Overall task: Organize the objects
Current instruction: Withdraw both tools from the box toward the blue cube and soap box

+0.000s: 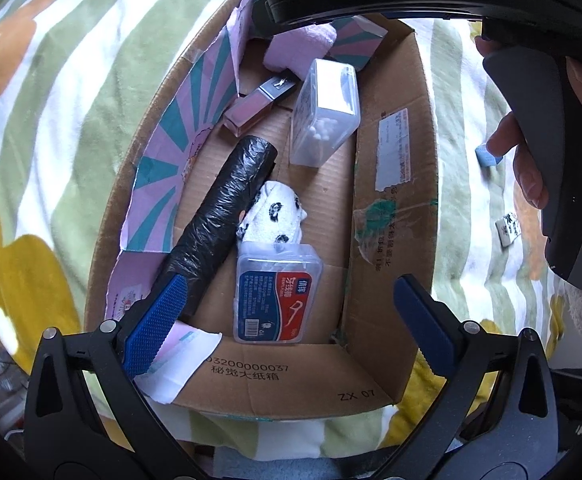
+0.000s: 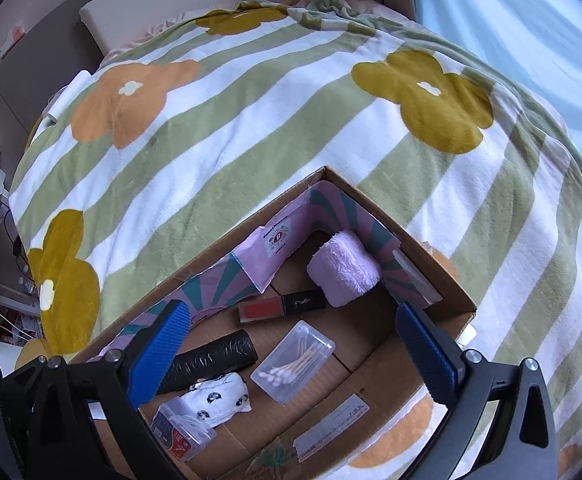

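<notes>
Hovering over a cardboard box (image 1: pixel 395 216) on a striped, flowered blanket (image 2: pixel 251 140) covering the bed, both grippers spread wide and holding nothing. Left gripper (image 1: pixel 287 320) poised directly above the box floor, with a floss-pick case (image 1: pixel 277 294) lying just ahead between its fingers (image 1: pixel 155 326), long axis running along the line of reach. Black rolled bag (image 1: pixel 219 220) angled diagonally away from the left finger, a spotted sock (image 1: pixel 273 216) tucked against it; cotton-swab box (image 1: pixel 325 114), lipstick (image 1: pixel 257 102) and pink towel roll (image 1: pixel 303 46) farther back. Right gripper (image 2: pixel 295 346) held higher and off to the side, looking down at the same contents. Outside the box, 2 loose items seen on the blanket on the right-hand side: a small blue block (image 1: pixel 489 156) and a white tag (image 1: pixel 509 230). Judged: right gripper nearer those strays, so the likelier one to fetch them
</notes>
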